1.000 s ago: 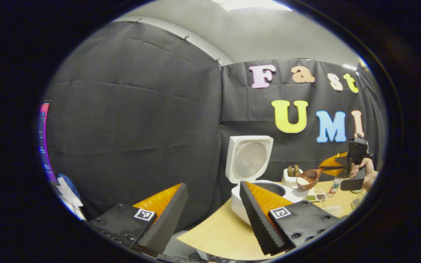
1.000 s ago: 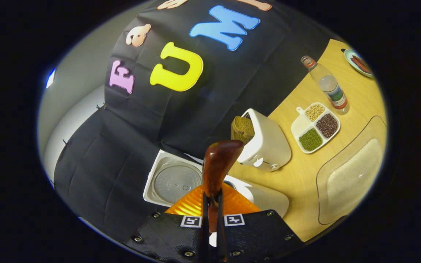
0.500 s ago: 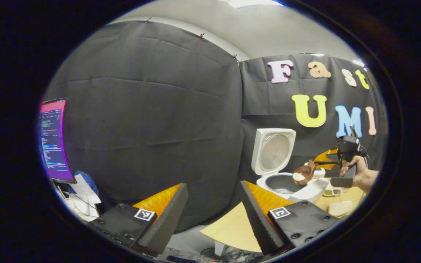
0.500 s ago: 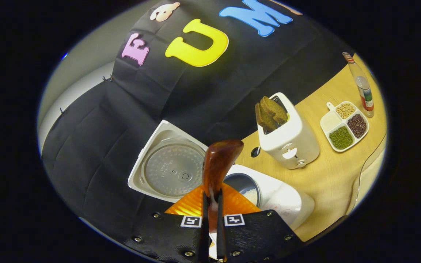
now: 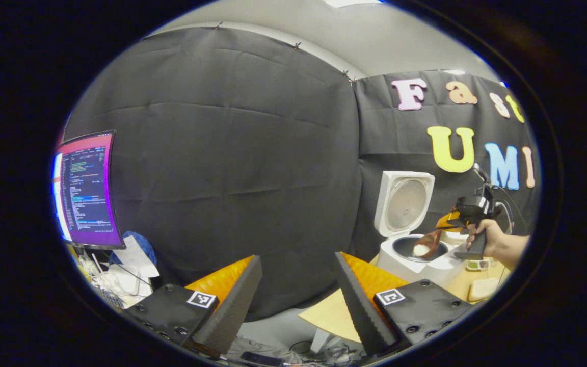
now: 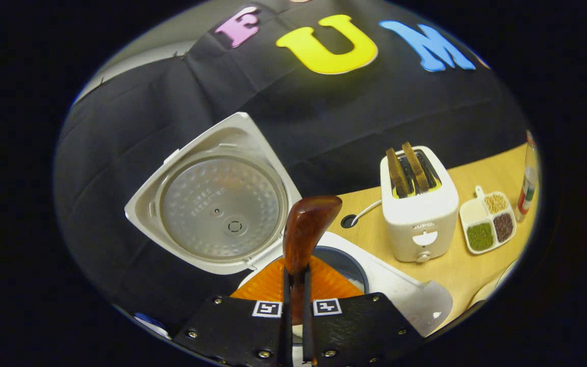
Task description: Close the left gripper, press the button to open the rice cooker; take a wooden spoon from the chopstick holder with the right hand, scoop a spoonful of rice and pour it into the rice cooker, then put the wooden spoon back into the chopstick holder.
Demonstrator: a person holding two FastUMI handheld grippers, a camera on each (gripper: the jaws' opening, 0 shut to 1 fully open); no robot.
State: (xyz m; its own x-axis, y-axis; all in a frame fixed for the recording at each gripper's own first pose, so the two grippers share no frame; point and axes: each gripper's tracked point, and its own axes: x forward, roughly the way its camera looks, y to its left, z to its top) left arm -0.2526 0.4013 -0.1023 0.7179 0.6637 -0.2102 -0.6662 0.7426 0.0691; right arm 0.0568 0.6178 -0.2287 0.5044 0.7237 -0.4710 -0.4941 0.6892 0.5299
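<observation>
My right gripper (image 6: 293,300) clamps the handle of the brown wooden spoon (image 6: 304,232), its rice-filled bowl (image 5: 424,248) over the white rice cooker (image 6: 400,290), whose lid (image 6: 214,204) stands up. Beyond sits a white toaster (image 6: 421,224). My left gripper (image 5: 296,288) hangs wide apart, holding nothing, off the table's edge (image 5: 331,316).

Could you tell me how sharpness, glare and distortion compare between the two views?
Left gripper view: fisheye bends the monitor and wall seams; the far rice cooker and spoon are small and soft. Right gripper view: the spoon, close to the lens, carries a bright highlight; the lid and toaster look sharp, though bowed.
</observation>
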